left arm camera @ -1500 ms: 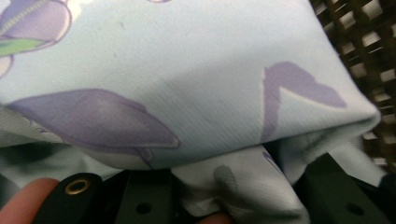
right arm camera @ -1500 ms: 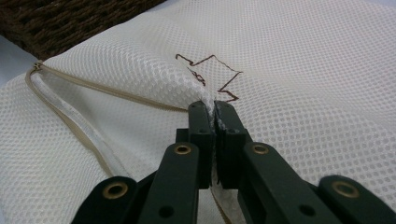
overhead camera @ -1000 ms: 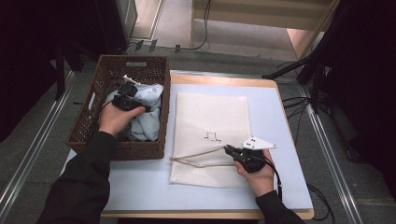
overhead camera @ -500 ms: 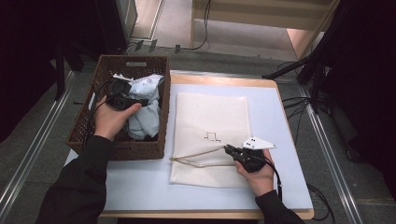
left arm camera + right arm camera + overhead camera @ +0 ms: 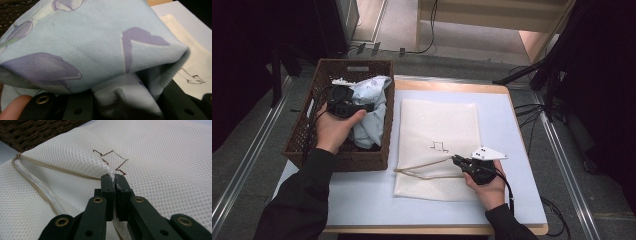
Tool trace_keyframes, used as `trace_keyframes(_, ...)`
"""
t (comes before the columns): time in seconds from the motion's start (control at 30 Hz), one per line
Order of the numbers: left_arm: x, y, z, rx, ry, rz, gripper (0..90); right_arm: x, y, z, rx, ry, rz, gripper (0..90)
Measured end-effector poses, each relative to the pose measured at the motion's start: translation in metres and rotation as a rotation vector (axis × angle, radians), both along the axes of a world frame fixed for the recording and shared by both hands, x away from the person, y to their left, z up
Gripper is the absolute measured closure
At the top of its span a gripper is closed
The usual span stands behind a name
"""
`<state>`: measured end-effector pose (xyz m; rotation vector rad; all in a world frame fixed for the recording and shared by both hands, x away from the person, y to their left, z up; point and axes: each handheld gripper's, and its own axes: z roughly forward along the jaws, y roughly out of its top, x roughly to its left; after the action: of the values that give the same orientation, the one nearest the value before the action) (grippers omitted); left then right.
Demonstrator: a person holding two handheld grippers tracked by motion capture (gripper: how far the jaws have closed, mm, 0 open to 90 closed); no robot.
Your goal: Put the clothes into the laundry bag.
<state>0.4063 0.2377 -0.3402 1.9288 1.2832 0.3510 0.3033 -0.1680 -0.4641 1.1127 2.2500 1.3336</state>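
1. The left gripper (image 5: 371, 106) was clamped on a bunch of light blue cloth (image 5: 371, 107) with purple flower print, seen up close in the left gripper view (image 5: 100, 45), wadded between the jaws. It was held up over the brown wicker basket (image 5: 302, 145) at the table's left, with the rest of the cloth hanging down into it.
2. The right gripper (image 5: 455, 159) was pinched tight on the upper layer of the white mesh bag (image 5: 437, 125), right by the zipper (image 5: 50, 170). The bag lay flat on the table (image 5: 522, 150) just beside the basket, its mouth propped open toward the basket.
3. Judged from that, the step in hand was getting the cloth out of the basket and over to the bag's opening. For it to go well, the cloth probably should be lifted fully clear of the basket rim before being carried across, so nothing snags on the wicker.
4. The mouth would need to be held high and steady by the right gripper, otherwise the wad likely gets pushed against the mesh instead of into it.
5. Compared with a second earlier: the cloth had been raised from low in the basket toward its far end, bunched higher. The bag and the right gripper were unchanged.
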Motion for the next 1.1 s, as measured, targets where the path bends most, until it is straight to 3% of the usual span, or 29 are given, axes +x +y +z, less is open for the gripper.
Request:
trace_keyframes(0.8, -0.02, -0.068, 0.011, -0.047, -0.019, -0.109, 67.0, 0.001, 0.0, 0.001, 0.008, -0.002, -0.005, 87.7)
trace_keyframes(1.0, -0.031, -0.098, 0.007, -0.075, -0.008, -0.18, 67.0, 0.001, 0.0, 0.001, 0.011, -0.003, -0.004, 87.7)
trace_keyframes(1.07, -0.037, -0.116, 0.002, -0.058, 0.002, -0.213, 67.1, 0.001, 0.0, 0.002, 0.012, -0.004, -0.005, 87.7)
trace_keyframes(1.1, -0.037, -0.116, 0.002, -0.058, 0.002, -0.213, 67.1, 0.001, 0.0, 0.002, 0.012, -0.004, -0.005, 87.7)
